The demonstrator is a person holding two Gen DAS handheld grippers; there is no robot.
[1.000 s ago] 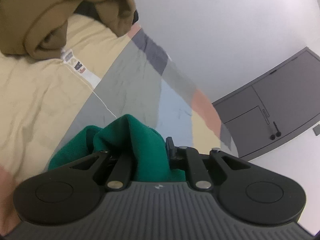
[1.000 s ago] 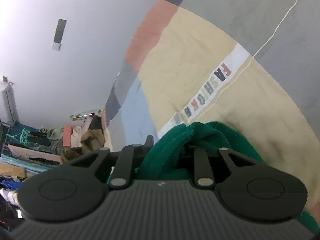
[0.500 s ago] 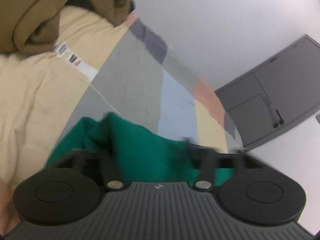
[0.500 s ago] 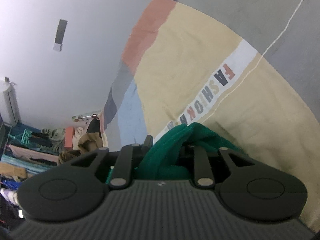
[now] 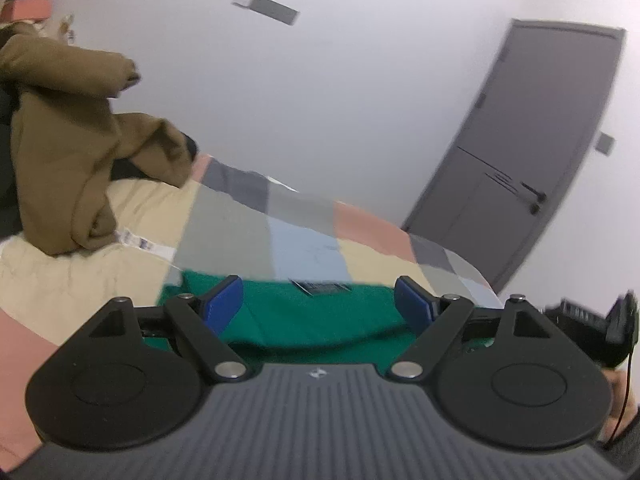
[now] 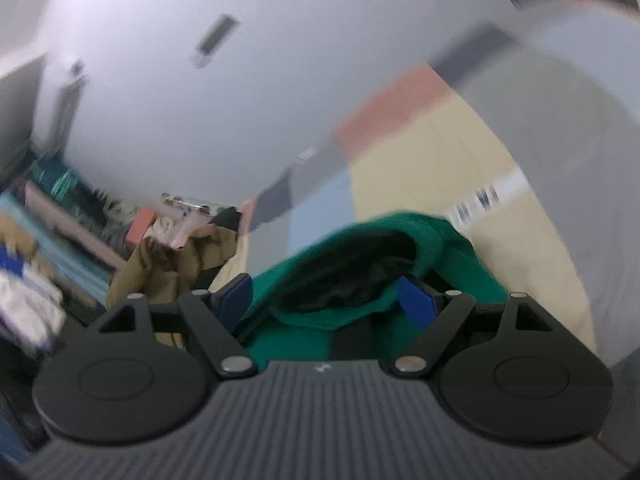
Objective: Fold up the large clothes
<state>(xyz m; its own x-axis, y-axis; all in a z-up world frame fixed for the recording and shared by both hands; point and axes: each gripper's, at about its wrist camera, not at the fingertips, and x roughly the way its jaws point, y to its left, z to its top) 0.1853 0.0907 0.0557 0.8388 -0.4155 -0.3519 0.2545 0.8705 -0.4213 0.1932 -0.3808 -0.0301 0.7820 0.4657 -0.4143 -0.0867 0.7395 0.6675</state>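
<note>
A green garment (image 5: 312, 316) lies flat on the patchwork bed cover (image 5: 304, 240), with a dark neck label (image 5: 320, 287) showing. My left gripper (image 5: 319, 304) is open just above it, blue pads (image 5: 224, 300) spread wide, nothing held. In the right wrist view the same green garment (image 6: 360, 280) lies bunched, with a dark opening in its folds. My right gripper (image 6: 326, 298) is open over it, blue pads (image 6: 416, 300) apart; the view is motion-blurred.
A brown garment (image 5: 80, 140) is heaped at the bed's far left; it also shows in the right wrist view (image 6: 168, 264). A grey door (image 5: 532, 168) stands at the right. Shelves with piled clothes (image 6: 48, 240) are at the left. The other gripper's tip (image 5: 592, 328) shows at right.
Both grippers have opened and let go of the green garment, which now lies on the bed. Both views have swung up toward the wall.
</note>
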